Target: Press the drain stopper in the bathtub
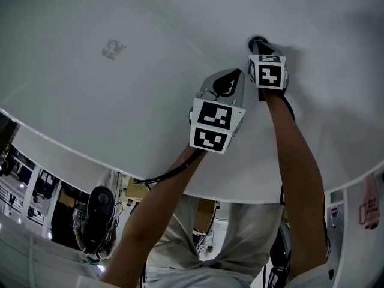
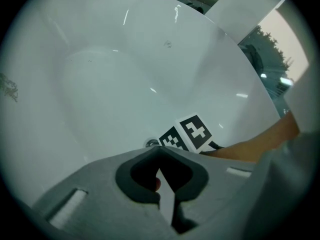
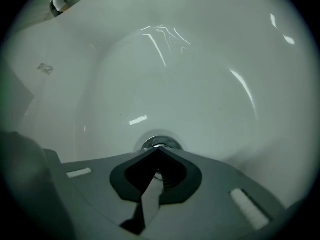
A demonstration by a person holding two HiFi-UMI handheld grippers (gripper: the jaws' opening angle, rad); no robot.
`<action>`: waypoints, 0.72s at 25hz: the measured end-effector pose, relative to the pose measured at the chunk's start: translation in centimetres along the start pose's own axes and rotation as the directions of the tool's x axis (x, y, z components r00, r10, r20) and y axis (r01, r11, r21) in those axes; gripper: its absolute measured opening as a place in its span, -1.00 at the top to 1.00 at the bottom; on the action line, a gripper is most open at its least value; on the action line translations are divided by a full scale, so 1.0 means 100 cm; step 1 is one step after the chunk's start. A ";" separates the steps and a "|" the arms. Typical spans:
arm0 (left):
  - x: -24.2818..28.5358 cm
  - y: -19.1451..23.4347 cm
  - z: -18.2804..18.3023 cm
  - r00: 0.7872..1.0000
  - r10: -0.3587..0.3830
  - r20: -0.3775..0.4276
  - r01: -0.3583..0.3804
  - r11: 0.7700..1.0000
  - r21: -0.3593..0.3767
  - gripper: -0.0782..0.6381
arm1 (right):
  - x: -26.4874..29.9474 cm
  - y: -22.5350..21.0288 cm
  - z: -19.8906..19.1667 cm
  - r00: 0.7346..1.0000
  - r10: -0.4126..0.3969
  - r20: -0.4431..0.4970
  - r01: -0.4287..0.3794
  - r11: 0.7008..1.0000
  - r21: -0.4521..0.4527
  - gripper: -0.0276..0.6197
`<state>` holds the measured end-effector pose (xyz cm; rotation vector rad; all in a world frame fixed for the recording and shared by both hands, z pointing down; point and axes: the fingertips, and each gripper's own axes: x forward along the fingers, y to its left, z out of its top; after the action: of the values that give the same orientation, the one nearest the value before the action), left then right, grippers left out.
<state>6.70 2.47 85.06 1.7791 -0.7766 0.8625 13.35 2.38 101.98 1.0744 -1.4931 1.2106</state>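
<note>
At the bathtub (image 1: 150, 101) floor, the right gripper (image 3: 159, 150), jaws together, points onto the drain stopper (image 3: 150, 144); the left gripper (image 2: 159, 149), likewise closed, hangs beside.

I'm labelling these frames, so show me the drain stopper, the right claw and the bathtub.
drain stopper (image 3: 170, 141): right gripper view, its chrome rim.
right claw (image 3: 158, 149): right gripper view, where the shut tips meet.
bathtub (image 1: 120, 107): head view, bare white wall.

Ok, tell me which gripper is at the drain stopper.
The right gripper: its shut tips sit at the drain stopper, while the left gripper hangs short of it.
</note>
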 end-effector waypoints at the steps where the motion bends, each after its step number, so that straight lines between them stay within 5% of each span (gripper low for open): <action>1: 0.000 0.002 0.001 1.000 0.009 0.005 -0.009 1.000 0.001 0.79 | 0.002 0.000 0.000 1.000 -0.005 -0.011 0.006 1.000 0.026 0.90; 8: -0.010 -0.012 0.014 1.000 0.012 0.021 -0.012 1.000 0.028 0.78 | -0.011 0.005 -0.001 0.999 0.044 0.014 -0.043 0.996 -0.079 0.90; 18: -0.041 -0.037 0.035 0.998 0.022 0.060 -0.025 0.999 0.046 0.79 | -0.065 0.012 0.020 0.991 0.083 0.102 -0.073 0.993 -0.097 0.90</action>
<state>8.16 0.88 78.90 1.8473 -0.8231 0.8528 13.37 1.08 95.17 1.0399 -1.6708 1.1403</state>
